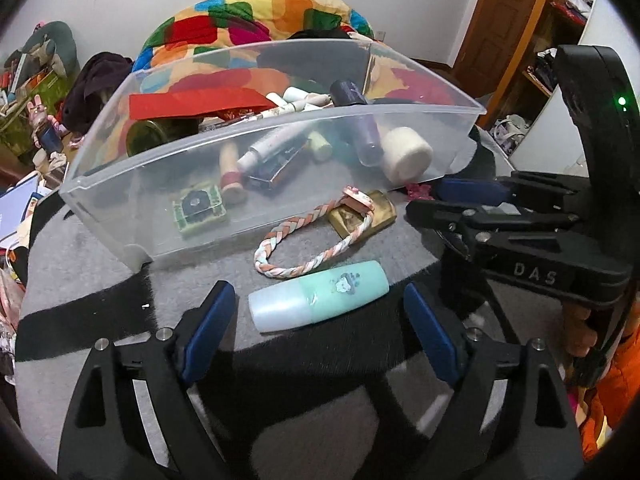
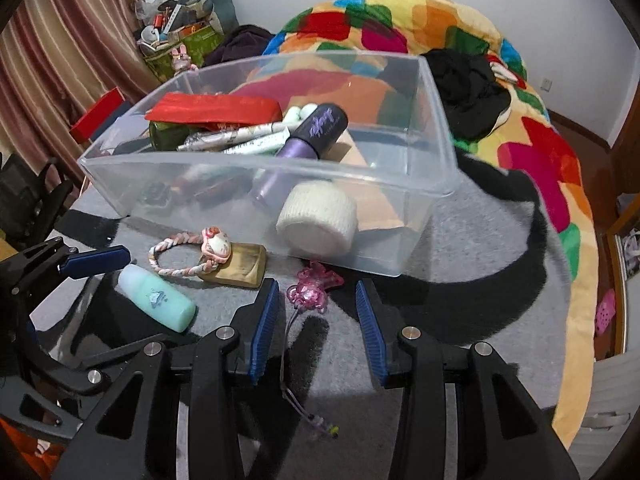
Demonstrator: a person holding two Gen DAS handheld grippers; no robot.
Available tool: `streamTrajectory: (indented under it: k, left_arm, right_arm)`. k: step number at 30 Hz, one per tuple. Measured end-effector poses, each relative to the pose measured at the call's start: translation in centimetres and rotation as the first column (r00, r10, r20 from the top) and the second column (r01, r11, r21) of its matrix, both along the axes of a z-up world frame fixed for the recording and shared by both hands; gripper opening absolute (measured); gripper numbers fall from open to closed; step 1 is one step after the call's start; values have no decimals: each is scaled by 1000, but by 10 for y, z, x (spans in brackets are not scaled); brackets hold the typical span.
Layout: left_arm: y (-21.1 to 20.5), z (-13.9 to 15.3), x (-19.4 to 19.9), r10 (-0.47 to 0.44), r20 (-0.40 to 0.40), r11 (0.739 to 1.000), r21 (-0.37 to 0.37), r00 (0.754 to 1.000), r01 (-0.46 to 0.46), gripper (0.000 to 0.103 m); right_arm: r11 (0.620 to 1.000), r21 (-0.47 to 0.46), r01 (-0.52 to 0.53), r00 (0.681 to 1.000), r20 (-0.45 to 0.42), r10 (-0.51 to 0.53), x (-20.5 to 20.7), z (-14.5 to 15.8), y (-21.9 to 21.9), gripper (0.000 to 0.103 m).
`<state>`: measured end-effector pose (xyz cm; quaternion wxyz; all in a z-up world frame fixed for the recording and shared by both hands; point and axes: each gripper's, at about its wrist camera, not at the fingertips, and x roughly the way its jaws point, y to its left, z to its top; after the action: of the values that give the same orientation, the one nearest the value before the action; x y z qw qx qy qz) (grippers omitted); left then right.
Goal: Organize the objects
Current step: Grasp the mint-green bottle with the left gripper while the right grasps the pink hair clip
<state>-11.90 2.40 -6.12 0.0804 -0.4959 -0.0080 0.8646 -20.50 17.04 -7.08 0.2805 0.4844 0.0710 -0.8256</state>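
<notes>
Bottle [image 1: 318,297] lies between open left jaws.

Clear, glossy plastic bin [image 2: 420,128] – smooth mint plastic bottle [image 1: 320,298], braided cloth rope [image 1: 296,256], translucent pink plastic charm [image 2: 314,286], fuzzy grey blanket [image 2: 460,248].

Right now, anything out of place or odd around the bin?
Four items lie loose outside the clear bin: mint bottle on its side, braided loop, tan bar, pink charm. Nothing looks spilled or broken.
</notes>
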Motion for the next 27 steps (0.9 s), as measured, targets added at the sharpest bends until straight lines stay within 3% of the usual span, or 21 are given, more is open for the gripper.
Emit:
streamTrajectory:
  k: [3,4,8,10,15,20,24,27]
  left_arm:
    - [-1,-2,-2,15,-2,1000,8,1000,-15,85]
    - [-2,-1,-1,17,-6,1000,9,1000,-17,80]
    - [-5,-2,2,20,-11,1000,24,1000,-20,64]
    - [-7,-1,4,17,-15,999,33,1000,-16,48]
    - [-12,1,12,16,-22,999,42,1000,-15,37]
    - [-12,7,13,-1,-25,999,37,1000,2,37]
    - [-6,15,4,-21,-50,1000,3,999,21,57]
    - [-1,11,-4,-41,-22,999,0,999,41,58]
  right_arm:
    - [1000,7,6,1000,-19,-6,1,0,-2,31]
    - [1000,8,4,1000,-19,-4,1,0,-2,27]
    - [1000,0,4,1000,-25,-4,4,0,0,26]
    - [1000,-2,1,1000,-30,-1,7,2,1,26]
    - [1000,-3,-13,998,-59,13,19,8,4,26]
    - [999,-8,-31,995,-94,30,30,19,7,26]
    - [999,-24,-38,994,-100,36,33,26,8,26]
    - [999,-33,-40,995,-98,36,33,27,10,26]
